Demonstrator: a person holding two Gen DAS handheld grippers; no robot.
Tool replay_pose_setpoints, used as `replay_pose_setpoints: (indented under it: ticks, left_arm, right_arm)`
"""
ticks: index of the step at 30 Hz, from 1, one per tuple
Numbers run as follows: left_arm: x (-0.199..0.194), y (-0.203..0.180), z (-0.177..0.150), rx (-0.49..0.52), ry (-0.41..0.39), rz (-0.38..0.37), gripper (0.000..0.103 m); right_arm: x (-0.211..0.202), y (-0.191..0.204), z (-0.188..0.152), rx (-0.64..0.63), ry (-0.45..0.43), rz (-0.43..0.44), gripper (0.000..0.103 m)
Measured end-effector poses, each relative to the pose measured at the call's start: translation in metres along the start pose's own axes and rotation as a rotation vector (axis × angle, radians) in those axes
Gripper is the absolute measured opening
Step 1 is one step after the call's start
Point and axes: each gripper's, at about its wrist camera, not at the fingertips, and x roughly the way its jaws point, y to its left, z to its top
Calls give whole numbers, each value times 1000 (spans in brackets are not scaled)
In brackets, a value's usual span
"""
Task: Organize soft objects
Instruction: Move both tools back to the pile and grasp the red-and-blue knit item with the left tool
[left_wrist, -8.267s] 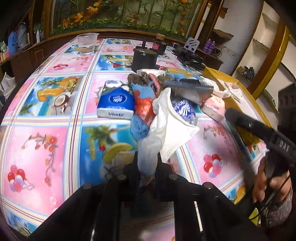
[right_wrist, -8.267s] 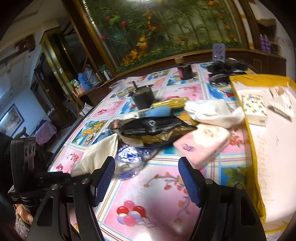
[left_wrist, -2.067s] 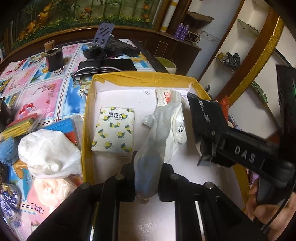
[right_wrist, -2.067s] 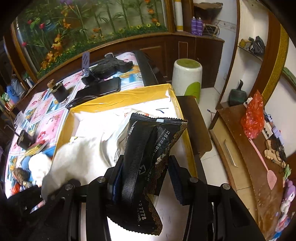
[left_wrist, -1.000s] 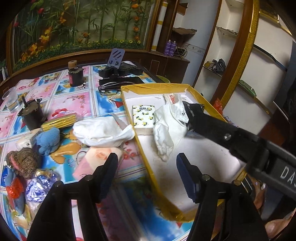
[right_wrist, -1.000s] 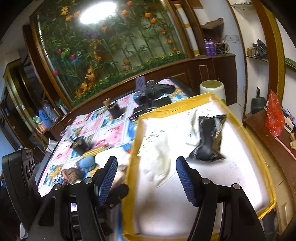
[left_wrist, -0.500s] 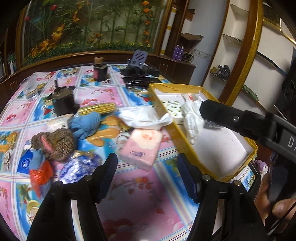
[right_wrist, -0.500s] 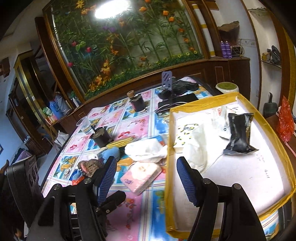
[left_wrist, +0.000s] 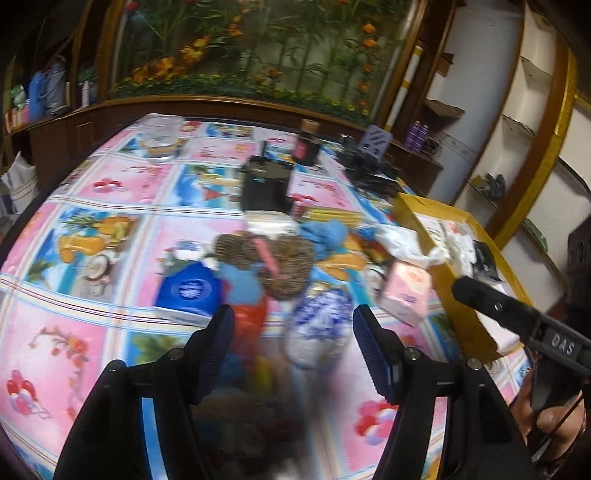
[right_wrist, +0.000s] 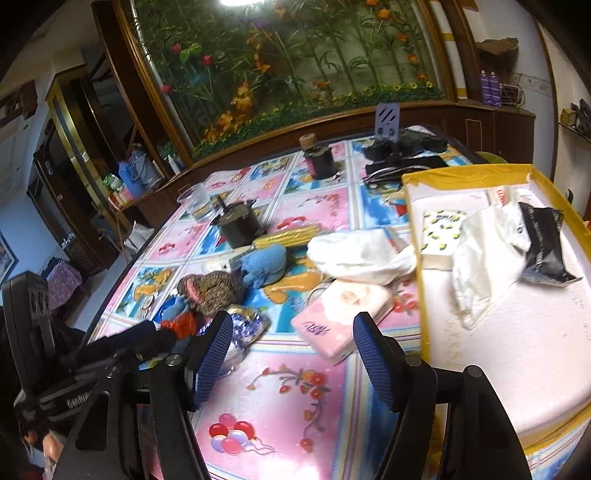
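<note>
Table (right_wrist: 325, 210) under glossy cartoon-print cloth of pink and blue squares, curving away to a dark wooden edge at the far side; bare cloth with a balloon print open at the near edge, just ahead of both tools. Yellow-rimmed box (right_wrist: 417, 236) with white floor at the table's right end, near and right parts of the floor bare; inside, toward the far end, a crumpled white cloth (right_wrist: 476, 254), a glossy black packet (right_wrist: 543, 243) and a lemon-print tissue pack (right_wrist: 441, 229), cloth between the other two and lapping the packet.

Loose soft pile left of the box: white bundled cloth (right_wrist: 354, 254) against the box wall, pink tissue pack (right_wrist: 341, 319) lying flat just in front of it, blue knitted piece (right_wrist: 264, 264), brown knitted piece (right_wrist: 210, 291), shiny blue-and-white bag (left_wrist: 319, 317), blue tissue pack (left_wrist: 188, 295). Dark round pot (right_wrist: 240, 223) and clear plastic cup (left_wrist: 160, 142) farther back.

Left hand-held gripper (left_wrist: 293, 345) low over the near edge, ribbed blue pads spread wide, empty, framing the shiny bag. Right hand-held gripper (right_wrist: 291, 354) likewise spread and empty, pink pack between its fingers' line of sight, pointed across the table.
</note>
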Motion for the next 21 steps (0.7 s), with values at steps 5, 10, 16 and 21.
replay_pose_setpoints:
  ticks: [5,10,16,21]
  left_arm:
    - [11,25,3,-50,39,24,66]
    - [22,19,2,-21,80,18,55]
    - [33,14,5,-8,113,19,45]
    - [44,6,9,36,136,48,44]
  right_arm:
    - [15,14,-8,-24,35,25,72]
    - [23,17,-12,-30,54,30,72]
    - [27,15,-15,-23,68,37,72]
    - [31,16,-17,-21,81,49,72]
